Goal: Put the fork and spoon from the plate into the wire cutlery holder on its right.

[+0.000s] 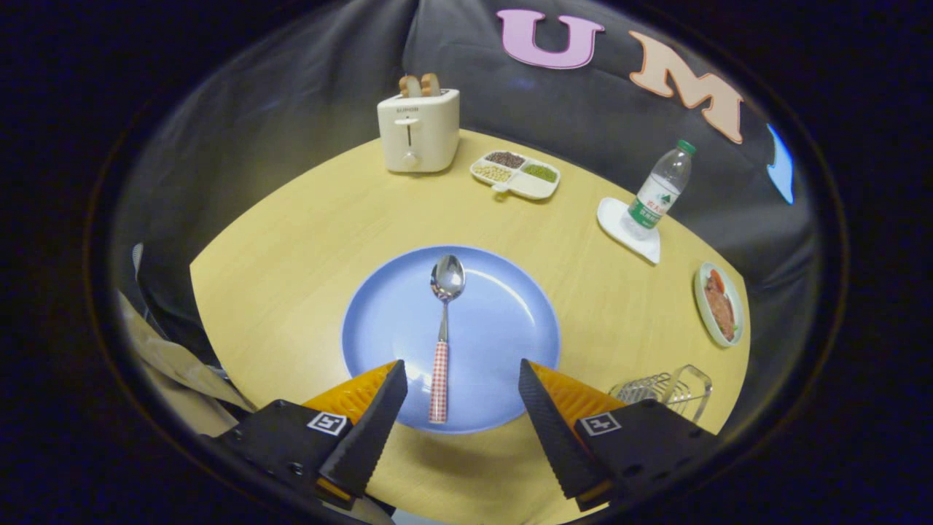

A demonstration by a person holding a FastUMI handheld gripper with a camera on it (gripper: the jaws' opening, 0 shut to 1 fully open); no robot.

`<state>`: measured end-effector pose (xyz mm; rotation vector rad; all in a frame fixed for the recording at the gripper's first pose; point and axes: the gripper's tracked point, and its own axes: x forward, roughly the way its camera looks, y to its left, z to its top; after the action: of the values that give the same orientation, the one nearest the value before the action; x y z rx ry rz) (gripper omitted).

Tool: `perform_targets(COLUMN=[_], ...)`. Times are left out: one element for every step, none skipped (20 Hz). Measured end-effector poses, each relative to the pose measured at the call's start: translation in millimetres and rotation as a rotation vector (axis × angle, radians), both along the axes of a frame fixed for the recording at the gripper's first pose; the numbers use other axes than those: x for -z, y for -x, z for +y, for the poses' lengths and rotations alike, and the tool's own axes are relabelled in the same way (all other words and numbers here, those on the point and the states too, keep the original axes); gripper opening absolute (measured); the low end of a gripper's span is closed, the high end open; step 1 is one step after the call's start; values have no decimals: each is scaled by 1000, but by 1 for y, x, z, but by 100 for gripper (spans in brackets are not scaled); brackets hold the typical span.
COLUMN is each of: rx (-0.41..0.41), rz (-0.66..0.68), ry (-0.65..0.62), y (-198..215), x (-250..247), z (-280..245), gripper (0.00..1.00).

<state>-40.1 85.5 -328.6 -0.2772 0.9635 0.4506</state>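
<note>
A blue plate lies on the yellow round table, just ahead of my fingers. On it rests a spoon with a red checked handle, bowl pointing away and handle end reaching between my fingertips. My gripper hovers above the plate's near rim, open, with nothing pressed between its fingers. The wire cutlery holder stands to the right of the plate, partly hidden behind my right finger. I cannot tell what is inside it.
Beyond the plate stand a white toaster with bread slices, a divided snack tray, and a water bottle on a white coaster. A small dish of food sits at the table's right edge.
</note>
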Motion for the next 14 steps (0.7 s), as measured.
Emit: perform_targets(rx=[1,0,0,-6,-15,-22,-30,-35,-37,-39,-42,-47,-44,-44], rz=[16,31,43,56,67,73,82,90,97,103,112,126,133,146], ry=[2,2,5,13,21,32,39,43,45,50,53,52,37,35], y=[1,1,2,3,5,5,7,7,8,9,10,12,14,14], x=[5,11,16,20,26,29,34,38,41,43,45,49,47,49], z=[2,6,7,9,10,10,11,12,13,13,12,12,14,15], gripper=[99,99,99,99,99,99,99,97,94,92,89,85,80,68])
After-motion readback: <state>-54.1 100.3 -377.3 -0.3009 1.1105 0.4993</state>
